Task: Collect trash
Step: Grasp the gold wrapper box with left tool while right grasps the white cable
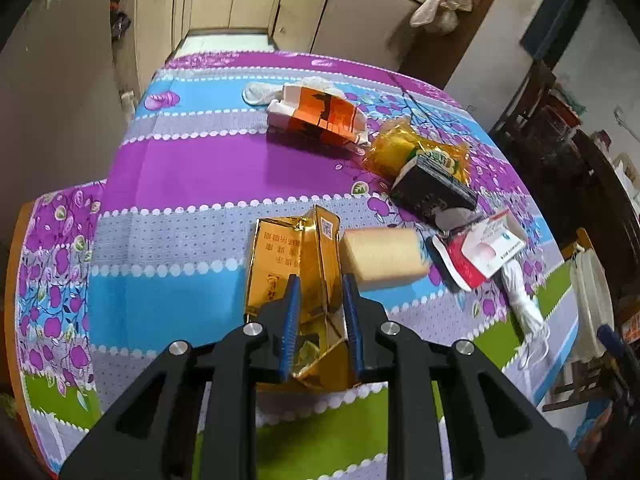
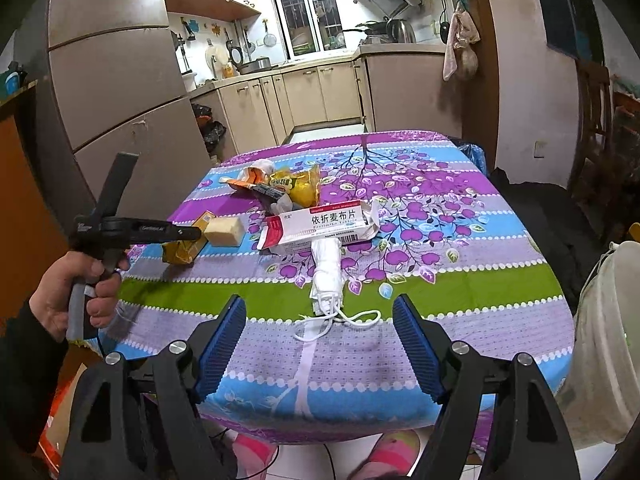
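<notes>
My left gripper [image 1: 320, 284] is shut on a crushed gold carton [image 1: 296, 264], held just above the table; the same carton [image 2: 186, 246] hangs from that gripper in the right wrist view. A beige sponge block [image 1: 382, 258] lies just right of it. Further right lie a red-and-white medicine box [image 2: 320, 226], a folded white face mask [image 2: 328, 276] with loose straps, a black carton [image 1: 434, 192], a yellow wrapper [image 1: 404, 148] and an orange-and-white bag [image 1: 320, 114]. My right gripper [image 2: 320, 312] is open and empty, at the near table edge facing the mask.
The table has a purple, blue and green patterned cloth [image 2: 440, 280]. A white bucket [image 2: 604, 340] hangs at the table's right side. Kitchen cabinets [image 2: 312, 96] stand beyond the far edge. A brown cabinet [image 2: 120, 92] rises on the left.
</notes>
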The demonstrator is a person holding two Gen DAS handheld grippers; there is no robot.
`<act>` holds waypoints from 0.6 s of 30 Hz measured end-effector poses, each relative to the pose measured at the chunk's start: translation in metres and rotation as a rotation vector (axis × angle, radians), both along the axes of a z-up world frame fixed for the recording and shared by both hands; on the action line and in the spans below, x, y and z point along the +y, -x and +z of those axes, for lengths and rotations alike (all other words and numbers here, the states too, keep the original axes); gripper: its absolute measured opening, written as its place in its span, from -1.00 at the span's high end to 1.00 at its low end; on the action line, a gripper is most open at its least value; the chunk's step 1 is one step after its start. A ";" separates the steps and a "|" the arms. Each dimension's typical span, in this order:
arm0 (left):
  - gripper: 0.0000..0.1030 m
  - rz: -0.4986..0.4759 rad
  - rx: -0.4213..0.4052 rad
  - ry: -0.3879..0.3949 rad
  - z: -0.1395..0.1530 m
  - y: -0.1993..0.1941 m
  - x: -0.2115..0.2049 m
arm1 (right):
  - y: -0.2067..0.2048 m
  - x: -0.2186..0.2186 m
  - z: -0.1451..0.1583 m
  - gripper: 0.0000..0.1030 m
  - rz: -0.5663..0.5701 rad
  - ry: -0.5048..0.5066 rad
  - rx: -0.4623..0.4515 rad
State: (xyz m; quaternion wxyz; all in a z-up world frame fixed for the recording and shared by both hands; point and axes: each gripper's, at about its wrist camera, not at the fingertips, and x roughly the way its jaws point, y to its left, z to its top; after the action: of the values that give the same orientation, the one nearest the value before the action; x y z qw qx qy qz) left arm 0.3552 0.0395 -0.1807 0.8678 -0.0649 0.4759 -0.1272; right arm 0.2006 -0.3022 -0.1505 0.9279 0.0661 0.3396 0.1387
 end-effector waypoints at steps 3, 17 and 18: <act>0.72 -0.005 -0.025 0.005 0.003 0.007 0.003 | -0.002 0.003 -0.006 -0.43 0.006 -0.003 0.015; 0.75 0.005 -0.127 0.036 0.031 0.038 0.010 | -0.072 0.026 -0.032 -0.10 0.042 0.095 0.107; 0.75 0.006 -0.125 0.033 0.030 0.038 0.010 | -0.079 0.029 -0.034 -0.10 0.045 0.107 0.116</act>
State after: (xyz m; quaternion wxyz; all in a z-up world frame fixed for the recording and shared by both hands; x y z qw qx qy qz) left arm 0.3171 0.0490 -0.1511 0.8951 -0.0726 0.4184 -0.1360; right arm 0.2794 -0.2727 -0.1848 0.9056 0.0168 0.4009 0.1371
